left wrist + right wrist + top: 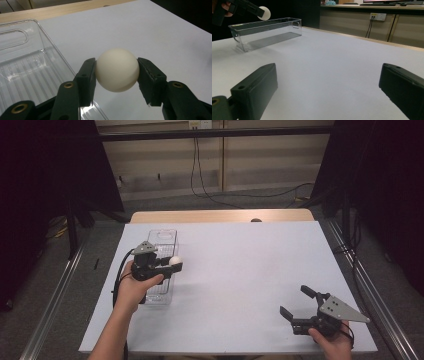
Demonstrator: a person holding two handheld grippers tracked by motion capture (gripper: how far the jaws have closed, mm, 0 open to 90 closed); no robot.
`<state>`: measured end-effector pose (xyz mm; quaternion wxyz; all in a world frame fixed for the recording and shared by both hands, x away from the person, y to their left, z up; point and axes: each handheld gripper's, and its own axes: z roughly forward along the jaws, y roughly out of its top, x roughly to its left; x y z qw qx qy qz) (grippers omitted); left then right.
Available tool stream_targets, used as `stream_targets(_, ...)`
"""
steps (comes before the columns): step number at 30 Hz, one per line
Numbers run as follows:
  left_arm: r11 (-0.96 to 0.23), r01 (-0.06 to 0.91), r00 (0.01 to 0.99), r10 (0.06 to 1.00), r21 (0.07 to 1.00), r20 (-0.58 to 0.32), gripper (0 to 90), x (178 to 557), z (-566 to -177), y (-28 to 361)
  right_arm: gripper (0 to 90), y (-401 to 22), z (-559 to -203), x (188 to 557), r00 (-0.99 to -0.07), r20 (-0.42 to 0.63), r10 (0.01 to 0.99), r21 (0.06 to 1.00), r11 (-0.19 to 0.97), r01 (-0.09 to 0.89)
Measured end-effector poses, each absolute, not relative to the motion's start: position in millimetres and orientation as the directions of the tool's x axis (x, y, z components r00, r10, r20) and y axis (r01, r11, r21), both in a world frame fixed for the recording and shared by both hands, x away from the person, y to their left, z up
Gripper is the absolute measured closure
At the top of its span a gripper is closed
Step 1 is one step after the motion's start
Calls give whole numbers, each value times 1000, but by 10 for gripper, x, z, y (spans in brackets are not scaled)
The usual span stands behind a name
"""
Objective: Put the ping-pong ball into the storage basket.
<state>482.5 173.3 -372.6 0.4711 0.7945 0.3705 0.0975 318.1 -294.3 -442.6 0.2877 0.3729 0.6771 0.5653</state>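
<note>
A: What's at the left of the desk (240,270)?

B: A clear plastic bin (162,245), long and narrow, with a ribbed floor and a cut-out handle in its far end wall. It sits on the white sheet near the left edge, its long side running away from the person.

A: And the left tool (175,263)?

B: It's above the bin's right wall, held in the person's left hand (131,287), clenched on a white ball (117,69). In the left gripper view the two black jaws press the ball from either side, and it hangs clear of the desk, just right of the bin's rim. From the right gripper view the ball sits higher than the bin's top edge.

A: The middle of the desk?

B: Bare white surface, with a strip of wood showing along the far edge.

A: The right side?

B: The right tool (296,301) is low near the front right corner, in the right hand (334,341), jaws spread wide with nothing between them, pointing left toward the bin
</note>
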Motion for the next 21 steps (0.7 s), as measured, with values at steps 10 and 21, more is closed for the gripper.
stream_targets(10,-278,500,696,693,820,-189,511,4830,-3728,1789,14,-2942,-4427,3180,-558,33,829,980,83,182)
stream_targets(21,-279,498,692,698,821,-183,511,4833,-3712,1839,14,-2943,-4426,3180,-557,30,830,980,85,179)
